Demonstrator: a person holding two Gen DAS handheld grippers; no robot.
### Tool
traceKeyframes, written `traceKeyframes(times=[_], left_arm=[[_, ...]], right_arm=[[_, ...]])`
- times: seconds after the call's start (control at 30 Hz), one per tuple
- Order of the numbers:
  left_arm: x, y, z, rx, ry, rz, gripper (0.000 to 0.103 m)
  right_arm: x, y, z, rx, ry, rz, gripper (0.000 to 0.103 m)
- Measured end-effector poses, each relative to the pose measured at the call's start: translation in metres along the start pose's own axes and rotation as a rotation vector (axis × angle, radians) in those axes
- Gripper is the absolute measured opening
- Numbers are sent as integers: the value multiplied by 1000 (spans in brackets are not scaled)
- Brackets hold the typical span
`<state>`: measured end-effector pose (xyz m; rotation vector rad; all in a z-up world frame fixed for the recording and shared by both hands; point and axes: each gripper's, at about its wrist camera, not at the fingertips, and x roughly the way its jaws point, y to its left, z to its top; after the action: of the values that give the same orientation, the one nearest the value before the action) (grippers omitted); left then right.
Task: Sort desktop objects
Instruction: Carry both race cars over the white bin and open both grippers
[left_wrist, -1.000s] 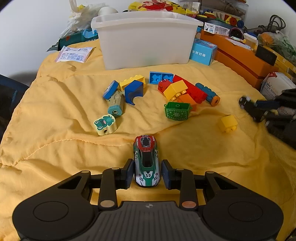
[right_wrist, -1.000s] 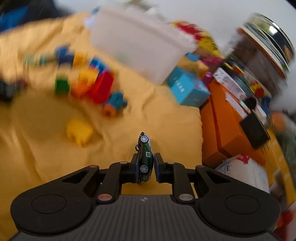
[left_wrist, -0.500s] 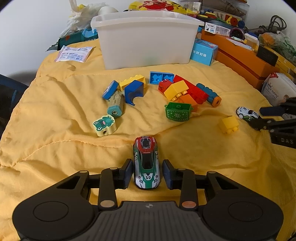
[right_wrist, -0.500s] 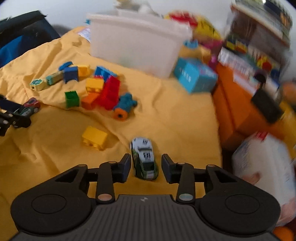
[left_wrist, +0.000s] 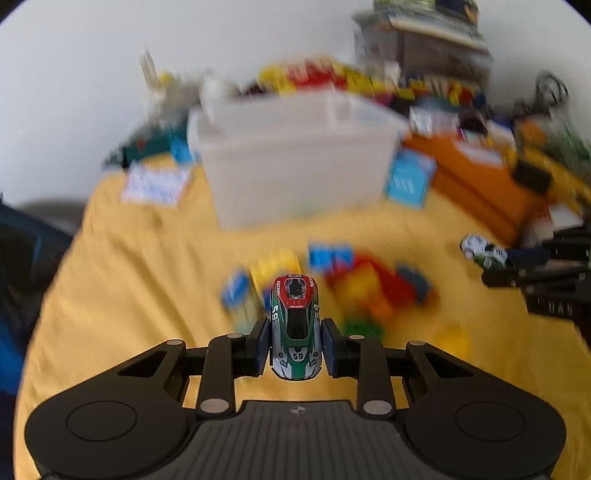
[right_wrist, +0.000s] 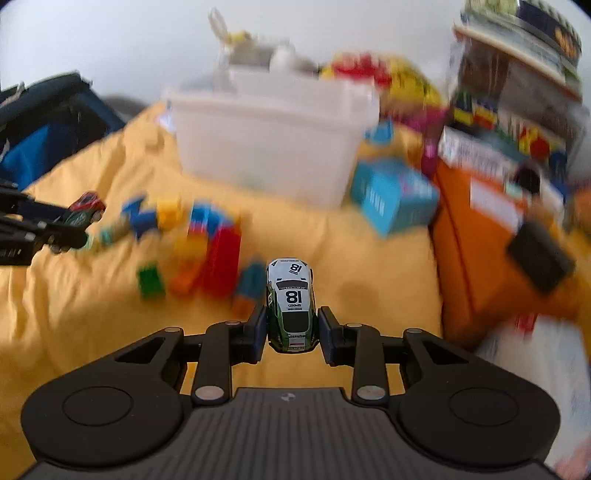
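- Left wrist view: left gripper (left_wrist: 294, 347) jaws have just been closing and now pinch the red-green toy car (left_wrist: 295, 328) by its flanks, nose pointing away, tail toward the camera. Car looks lifted off the yellow cloth (left_wrist: 122, 280).
- Ahead of the fingers: blurred brick pile (left_wrist: 365, 280), then the white bin (left_wrist: 295, 166) beyond it.
- Right wrist view: right gripper (right_wrist: 292, 330) jaws have also just been closing, clamped on the white-green toy car (right_wrist: 291, 304) by its sides, roof up.
- Bin (right_wrist: 269, 136) sits ahead and slightly left; blue box (right_wrist: 395, 194) ahead-right.
- Judgement: the step is carrying both cars to the bin. Hold the squeeze steady, clear the bricks and the rim, and keep the two hands apart over the bin.
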<state>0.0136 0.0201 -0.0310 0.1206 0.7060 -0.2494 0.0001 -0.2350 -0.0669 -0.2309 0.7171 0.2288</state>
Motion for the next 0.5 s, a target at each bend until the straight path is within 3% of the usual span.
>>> traceKeyframes(times=[0.1,0.17,0.33,0.37,0.43,0.5], left_arm=[[10,7,44,16,-84,14,33],[22,11,81,9,-140,9,33],[60,11,159,33,-189,40,34],[69,12,167,37,-168,45,34],[75,15,169,27,-157,85,47],[64,21,152,17,-178,29,47]], right_arm=[[9,-9,38,30,-82,2,33],[15,-11,67,33,-154,-43,33],[39,-14,132,68,-256,-79,34],[49,-15,143,79,-254,-81,35],[58,-20,152,95,-220,-81,38],[50,-23,141,123,-230,-46,38]])
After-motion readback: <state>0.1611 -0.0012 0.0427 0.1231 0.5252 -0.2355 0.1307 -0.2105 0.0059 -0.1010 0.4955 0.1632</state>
